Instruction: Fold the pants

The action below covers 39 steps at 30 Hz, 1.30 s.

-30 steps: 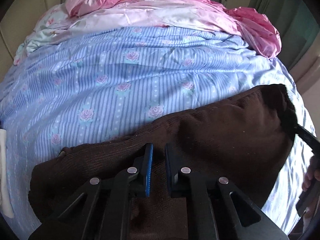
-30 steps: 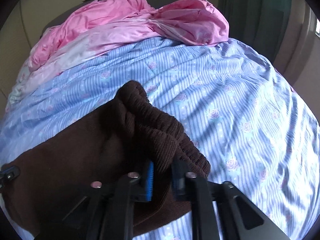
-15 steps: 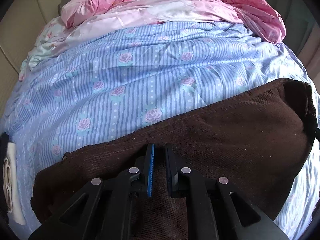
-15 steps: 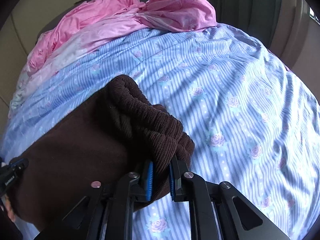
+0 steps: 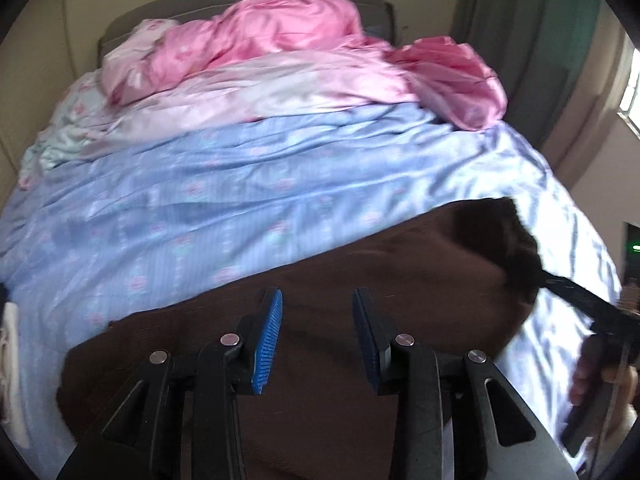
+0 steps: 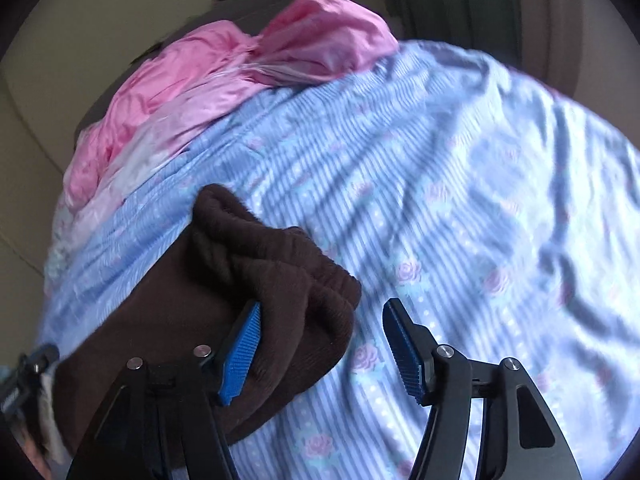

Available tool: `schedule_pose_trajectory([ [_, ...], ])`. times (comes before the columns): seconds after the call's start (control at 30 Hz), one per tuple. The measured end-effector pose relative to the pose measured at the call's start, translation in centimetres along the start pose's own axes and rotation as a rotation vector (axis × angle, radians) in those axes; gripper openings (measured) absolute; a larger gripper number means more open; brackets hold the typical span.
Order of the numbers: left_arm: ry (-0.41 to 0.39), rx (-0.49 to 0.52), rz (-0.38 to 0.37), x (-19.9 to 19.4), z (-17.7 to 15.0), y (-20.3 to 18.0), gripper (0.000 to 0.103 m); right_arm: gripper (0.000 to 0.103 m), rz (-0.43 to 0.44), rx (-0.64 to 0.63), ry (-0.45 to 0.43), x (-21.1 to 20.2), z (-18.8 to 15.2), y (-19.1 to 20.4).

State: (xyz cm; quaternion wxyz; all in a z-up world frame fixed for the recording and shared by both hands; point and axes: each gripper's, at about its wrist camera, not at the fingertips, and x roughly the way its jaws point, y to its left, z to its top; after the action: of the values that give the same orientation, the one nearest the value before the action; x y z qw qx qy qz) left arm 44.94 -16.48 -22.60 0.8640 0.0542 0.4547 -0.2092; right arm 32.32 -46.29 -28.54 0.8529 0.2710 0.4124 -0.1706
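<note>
Brown pants, folded into a thick band, lie on the near part of the bed w/ long axis running left-right: ribbed waistband end sits at the right gripper, the rest stretches left under the left gripper. Both grippers' jaws are opening, pads off the cloth; right's left pad is just beside the waistband, nothing pinched. Bed has a blue striped rose sheet, pink bedding bunched at the far end, green curtain far right.
</note>
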Motion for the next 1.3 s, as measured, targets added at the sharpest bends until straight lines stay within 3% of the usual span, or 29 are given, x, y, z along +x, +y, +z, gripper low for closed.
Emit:
schedule_pose_trajectory([
  [0.17, 0.017, 0.053, -0.069, 1.5, 0.7, -2.7, 0.036, 0.062, 0.094, 0.137, 0.043, 2.3, 0.4, -1.3],
  [0.4, 0.048, 0.153, -0.238, 4.4, 4.9, -7.7, 0.036, 0.062, 0.183, 0.236, 0.077, 4.1, 0.0, -2.6],
  [0.53, 0.084, 0.192, -0.339, 6.7, 7.4, -11.0, 0.035, 0.045, 0.234, 0.27, 0.085, 4.4, -0.4, -3.4],
  [0.73, 0.214, 0.175, -0.451, 10.8, 8.4, -14.7, 0.015, 0.032, 0.234, 0.241, 0.06, 3.1, -1.5, -3.6],
  [1.0, 0.28, 0.189, -0.479, 12.9, 8.0, -16.8, 0.012, 0.028, 0.177, 0.179, 0.023, 0.7, -2.6, -3.5],
  [1.13, 0.361, 0.194, -0.441, 15.9, 7.0, -18.1, 0.011, 0.028, 0.145, 0.195, 0.049, 1.2, -3.2, -4.1],
  [1.3, 0.392, 0.212, -0.409, 18.0, 6.0, -19.2, 0.009, 0.025, 0.134, 0.195, 0.049, 1.2, -3.7, -4.6],
])
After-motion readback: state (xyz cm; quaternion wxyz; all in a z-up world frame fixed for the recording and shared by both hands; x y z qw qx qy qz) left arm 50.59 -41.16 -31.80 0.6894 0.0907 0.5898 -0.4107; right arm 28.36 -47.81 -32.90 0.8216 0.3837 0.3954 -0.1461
